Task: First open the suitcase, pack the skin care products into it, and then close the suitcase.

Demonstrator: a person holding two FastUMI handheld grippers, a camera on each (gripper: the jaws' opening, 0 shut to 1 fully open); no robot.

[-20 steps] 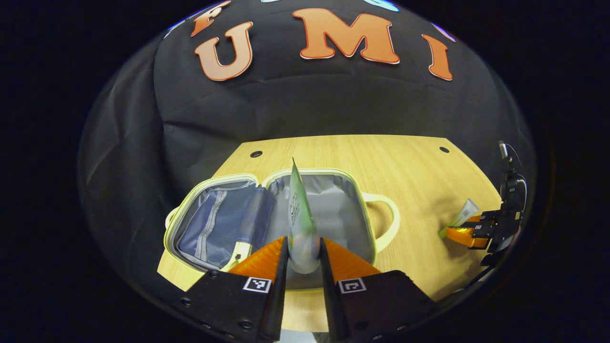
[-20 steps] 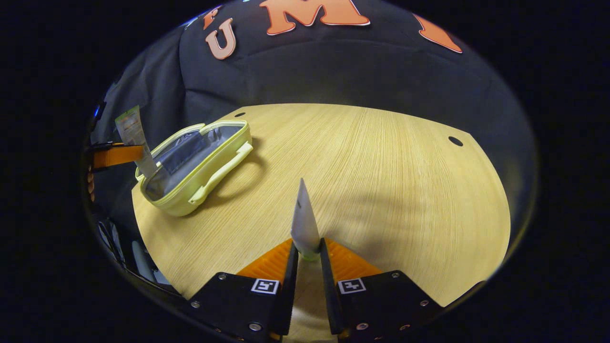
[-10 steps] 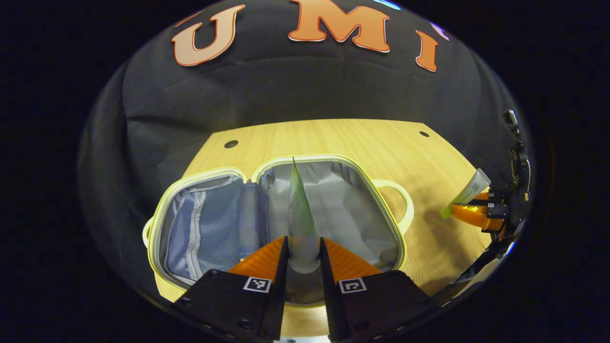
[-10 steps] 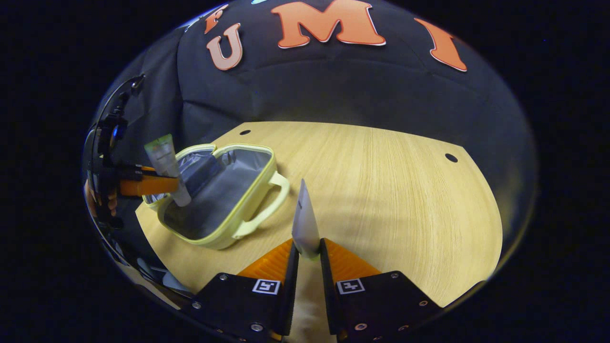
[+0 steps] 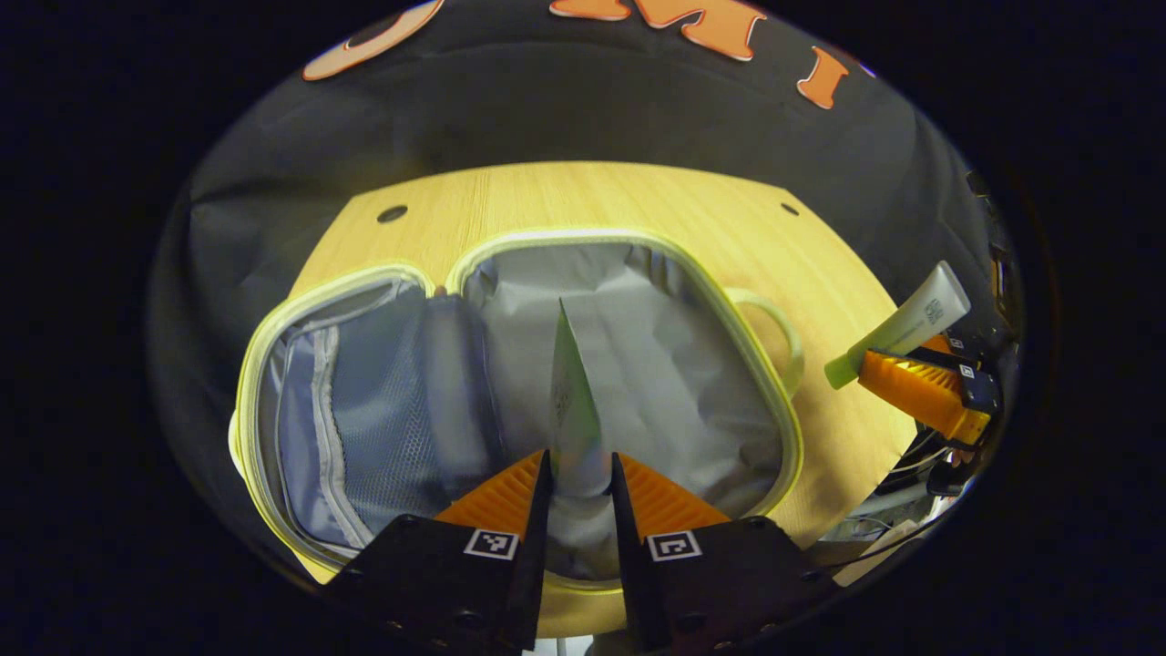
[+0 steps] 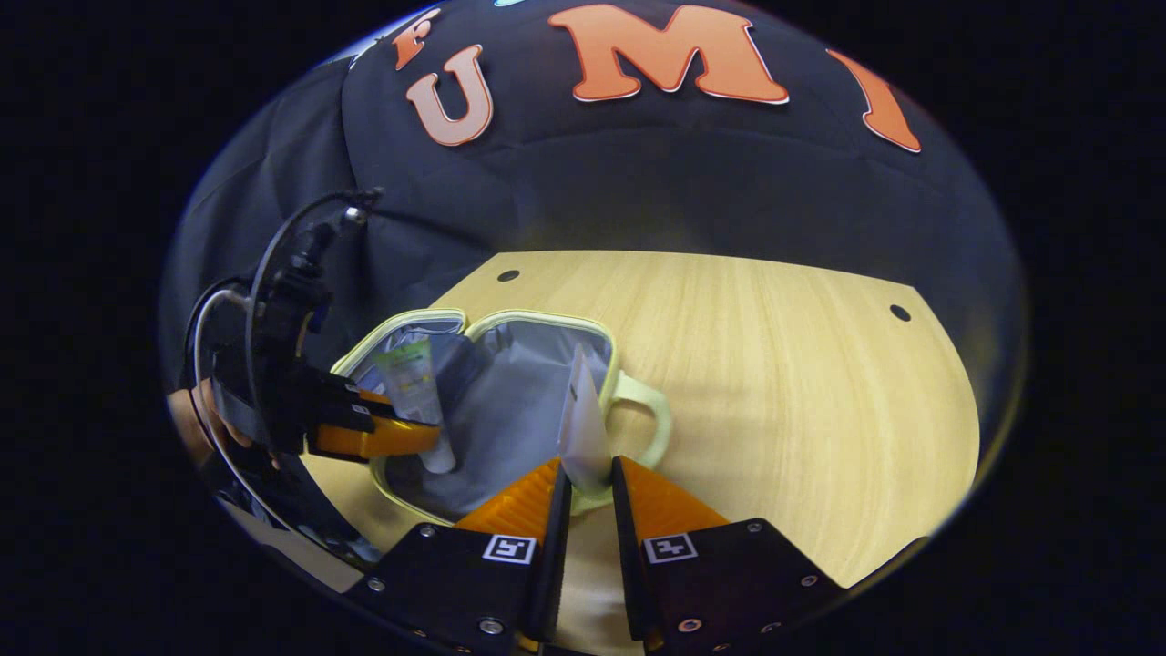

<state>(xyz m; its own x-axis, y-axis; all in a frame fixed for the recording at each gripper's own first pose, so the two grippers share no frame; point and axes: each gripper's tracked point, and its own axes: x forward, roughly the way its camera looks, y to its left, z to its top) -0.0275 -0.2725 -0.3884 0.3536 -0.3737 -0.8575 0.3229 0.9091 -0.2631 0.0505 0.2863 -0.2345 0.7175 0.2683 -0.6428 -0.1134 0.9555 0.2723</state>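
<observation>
The pale yellow suitcase (image 5: 791,428) lies open on the wooden table (image 5: 583,191), showing grey lining on the right half and a mesh pocket (image 5: 364,410) on the left half. My left gripper (image 5: 579,460) is shut on a green-labelled tube (image 5: 572,410), held edge-on just above the right half's lining. My right gripper (image 6: 583,465) is shut on a white tube (image 6: 583,424) with a green cap, hovering at the suitcase's (image 6: 510,401) near right edge by the handle (image 6: 656,424). The right gripper view has the left gripper (image 6: 424,439) and its tube (image 6: 414,383) upright over the suitcase.
The right gripper (image 5: 870,369) with its white tube (image 5: 906,323) hangs to the right of the suitcase handle (image 5: 783,328). Bare table (image 6: 783,383) stretches to the right and behind the suitcase. A hand (image 6: 196,424) holds the left gripper; cables rise from it.
The left gripper moved forward and down over the open suitcase with its tube. The right gripper carried its tube leftward to the suitcase's edge.
</observation>
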